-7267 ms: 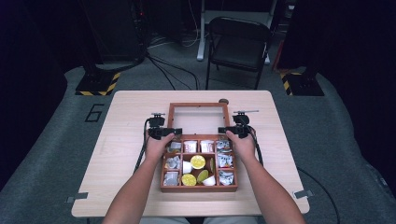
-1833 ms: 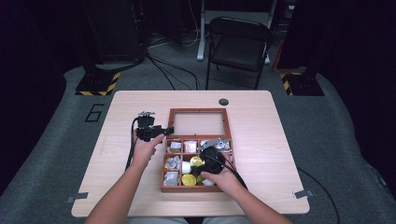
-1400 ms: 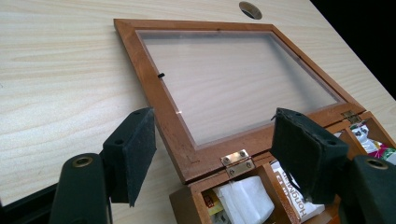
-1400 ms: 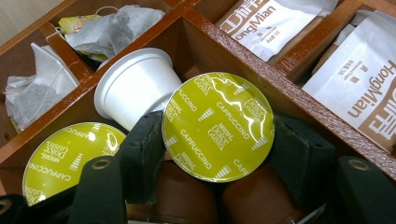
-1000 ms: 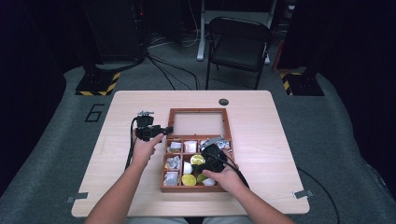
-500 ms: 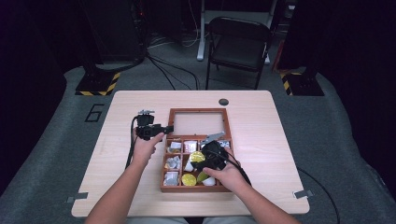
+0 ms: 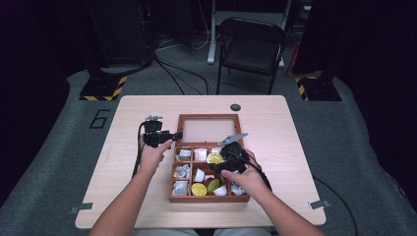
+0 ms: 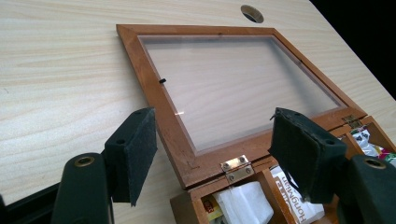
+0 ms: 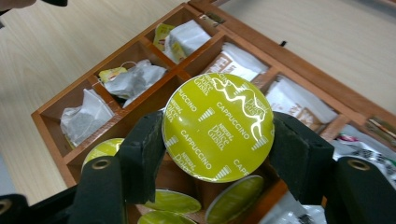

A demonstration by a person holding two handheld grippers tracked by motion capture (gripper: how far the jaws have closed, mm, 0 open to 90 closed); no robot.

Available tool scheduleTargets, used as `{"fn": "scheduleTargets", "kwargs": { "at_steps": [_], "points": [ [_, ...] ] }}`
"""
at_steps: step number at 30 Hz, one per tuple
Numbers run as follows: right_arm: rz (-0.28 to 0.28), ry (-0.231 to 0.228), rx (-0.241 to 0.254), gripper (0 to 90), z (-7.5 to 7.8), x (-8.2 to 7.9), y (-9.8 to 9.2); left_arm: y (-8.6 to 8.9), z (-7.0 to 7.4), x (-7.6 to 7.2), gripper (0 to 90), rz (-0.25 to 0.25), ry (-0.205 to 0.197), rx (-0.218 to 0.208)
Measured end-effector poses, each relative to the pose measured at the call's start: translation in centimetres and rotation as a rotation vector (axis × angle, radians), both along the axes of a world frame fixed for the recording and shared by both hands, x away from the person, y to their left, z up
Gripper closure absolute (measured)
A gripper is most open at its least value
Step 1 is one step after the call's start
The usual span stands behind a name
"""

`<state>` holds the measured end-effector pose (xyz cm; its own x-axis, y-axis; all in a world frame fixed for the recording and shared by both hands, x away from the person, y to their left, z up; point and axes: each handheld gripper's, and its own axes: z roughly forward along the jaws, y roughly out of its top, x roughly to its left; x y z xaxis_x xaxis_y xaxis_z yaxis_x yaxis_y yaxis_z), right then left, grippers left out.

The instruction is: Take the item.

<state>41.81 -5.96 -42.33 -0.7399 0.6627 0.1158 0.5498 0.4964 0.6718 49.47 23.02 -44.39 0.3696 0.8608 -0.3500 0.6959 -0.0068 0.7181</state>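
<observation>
Item: wooden compartment box [image 7: 209, 196], standing on a pale wood-grain bench [image 7: 295, 147] near the person's edge. Its lid [image 8: 233, 88], a wooden frame round a clear pane, lies folded flat on the bench behind the box, joined by a brass hinge [image 8: 239, 166].

Contents, as seen from the high view and the right gripper view: white and brown sachets in the compartments next to the lid; crumpled tea bags [image 9: 133, 77] in the left column; several yellow-green capsules in the middle and near compartments.

Item: coffee capsule [image 9: 217, 127], round, with a glossy yellow-green foil top printed "CAPPUCCINO". It sits between the two black padded fingers of the right gripper [image 9: 217, 154], which press on its rim from both sides. It is lifted above the box, over the middle compartments; in the high view it shows as a yellow disc [image 7: 214, 158] at the tip of the right gripper [image 7: 223, 158].

Item: left gripper [image 7: 172, 135], held by the left hand [image 7: 153, 153] at the left side of the box, near the hinged back corner. Its fingers [image 8: 135, 154] stand moderately wide apart with nothing between them; beyond them lie the lid frame, the hinge and the back-left compartment with a white sachet [image 8: 245, 203].

Other: a round hole [image 7: 235, 106] in the bench behind the lid; a dark folding chair [image 7: 251, 49] on the floor beyond the bench.
</observation>
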Motion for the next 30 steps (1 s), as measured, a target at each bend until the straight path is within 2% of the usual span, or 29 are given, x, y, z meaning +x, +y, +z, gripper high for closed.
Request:
{"fn": "scheduleTargets", "kwargs": {
  "at_steps": [14, 19, 26, 30],
  "points": [
    [-0.081, -0.020, 0.012, 37.6, 1.6, 1.3, -3.4, 0.2, 0.0, 0.1, 31.8, 0.012, 0.003, -0.003],
    [-0.110, -0.031, 0.010, 37.6, 1.5, 1.8, -4.4, 0.2, 0.1, 0.1, 31.9, 0.013, 0.004, -0.009],
    [-0.151, -0.021, 0.010, 37.6, 1.6, 2.3, -5.7, 0.3, 0.2, 0.1, 31.9, 0.011, 0.004, -0.005],
    [-0.178, -0.036, 0.007, 37.6, 1.7, 2.6, -6.8, 0.4, 0.2, 0.1, 31.9, 0.018, 0.002, -0.007]
  ]
}}
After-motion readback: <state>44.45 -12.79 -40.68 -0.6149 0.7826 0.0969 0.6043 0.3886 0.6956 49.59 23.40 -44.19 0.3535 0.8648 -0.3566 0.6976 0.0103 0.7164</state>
